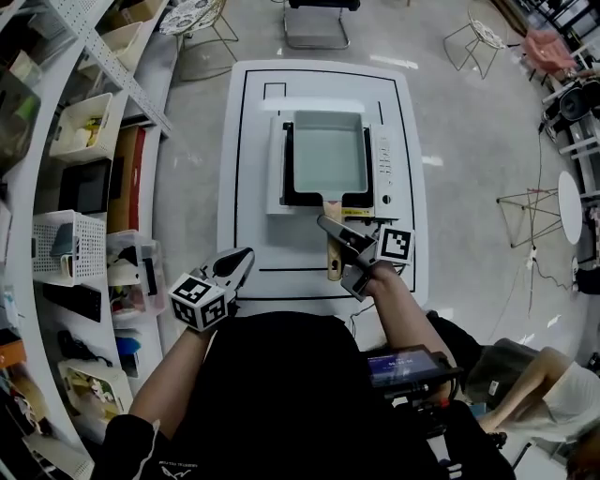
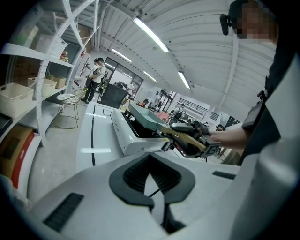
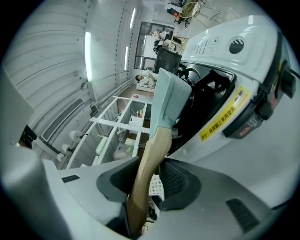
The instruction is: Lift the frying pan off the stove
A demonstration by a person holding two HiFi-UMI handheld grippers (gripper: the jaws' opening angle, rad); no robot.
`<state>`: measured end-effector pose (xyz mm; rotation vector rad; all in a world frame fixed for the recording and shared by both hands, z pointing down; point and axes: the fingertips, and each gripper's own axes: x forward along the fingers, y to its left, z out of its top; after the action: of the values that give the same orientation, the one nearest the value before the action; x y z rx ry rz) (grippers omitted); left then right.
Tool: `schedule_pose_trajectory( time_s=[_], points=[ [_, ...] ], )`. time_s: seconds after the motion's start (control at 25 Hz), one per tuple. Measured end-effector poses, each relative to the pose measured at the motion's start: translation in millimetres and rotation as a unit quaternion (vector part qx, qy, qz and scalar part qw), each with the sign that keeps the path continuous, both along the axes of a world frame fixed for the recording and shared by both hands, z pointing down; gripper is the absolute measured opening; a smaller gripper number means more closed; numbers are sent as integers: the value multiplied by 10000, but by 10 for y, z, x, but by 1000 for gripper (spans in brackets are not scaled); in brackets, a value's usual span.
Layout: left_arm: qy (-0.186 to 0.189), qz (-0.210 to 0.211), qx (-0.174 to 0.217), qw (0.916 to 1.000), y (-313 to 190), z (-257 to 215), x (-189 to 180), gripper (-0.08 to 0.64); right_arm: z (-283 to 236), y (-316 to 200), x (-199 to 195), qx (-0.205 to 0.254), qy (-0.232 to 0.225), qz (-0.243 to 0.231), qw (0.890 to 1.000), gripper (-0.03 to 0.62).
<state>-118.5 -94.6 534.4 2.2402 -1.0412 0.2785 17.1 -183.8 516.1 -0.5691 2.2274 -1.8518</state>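
Observation:
A square pale-green frying pan (image 1: 325, 155) sits on the white portable stove (image 1: 386, 164) on the white table (image 1: 248, 225). Its wooden handle (image 1: 333, 262) points toward me. My right gripper (image 1: 336, 253) is shut on that handle; in the right gripper view the handle (image 3: 147, 164) runs between the dark pads (image 3: 176, 180) up to the pan (image 3: 168, 101) on the stove (image 3: 225, 70). My left gripper (image 1: 242, 261) hangs by the table's front left edge, shut and empty. Its own view shows closed jaws (image 2: 151, 187), with the pan (image 2: 145, 117) and right gripper (image 2: 190, 136) beyond.
White shelving with bins (image 1: 80, 127) and boxes lines the left side. Wire chairs (image 1: 202, 19) and a dark chair (image 1: 314, 23) stand beyond the table. Another person (image 1: 562, 394) sits low at the right. A cable trails over the floor at the right.

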Motion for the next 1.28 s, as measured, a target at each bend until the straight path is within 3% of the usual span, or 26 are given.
schedule_pose_trajectory(
  time_s=[0.52,1.28],
  points=[
    [-8,-5,-54,10000,0,10,-55,9,-37,19,-60,-76,-63,129,9999,143],
    [-27,136,-30,9999,19,16,-41,9,-210,33,-53,360,-252,278,9986,141]
  ],
)
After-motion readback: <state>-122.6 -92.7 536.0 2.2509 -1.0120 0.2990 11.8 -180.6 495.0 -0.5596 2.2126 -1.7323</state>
